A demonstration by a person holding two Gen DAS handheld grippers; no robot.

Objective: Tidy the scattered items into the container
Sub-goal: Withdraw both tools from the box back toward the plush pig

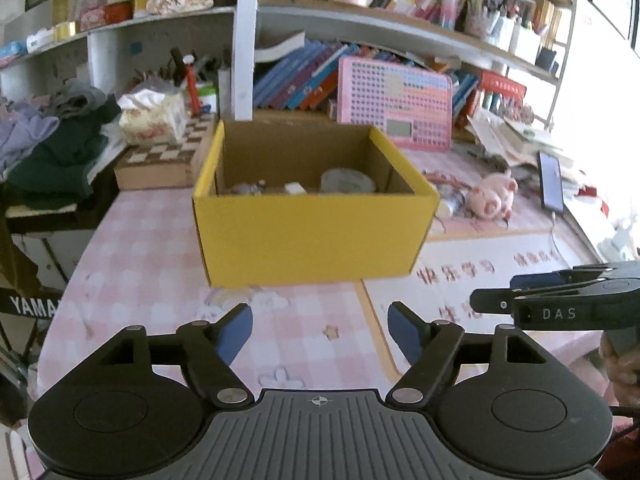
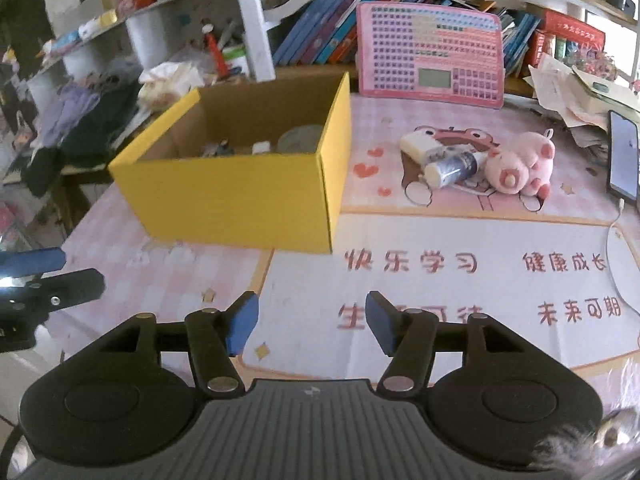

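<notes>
Fingers of the left gripper (image 1: 320, 330) and right gripper (image 2: 312, 324) gape empty, low in frame. Yellow box (image 2: 240, 196) sits centre; pink pig toy (image 2: 520, 164) lies right on the worktop (image 2: 440, 240).

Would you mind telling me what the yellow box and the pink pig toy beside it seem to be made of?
The yellow box looks like corrugated cardboard: matte yellow outside, raw brown inside, with fine ribbing on its walls and a folded edge. The pink pig toy seems to be plush fabric over soft stuffing: fuzzy surface, rounded slumped shape, a small loop on top. Its exact fibre cannot be told.
</notes>
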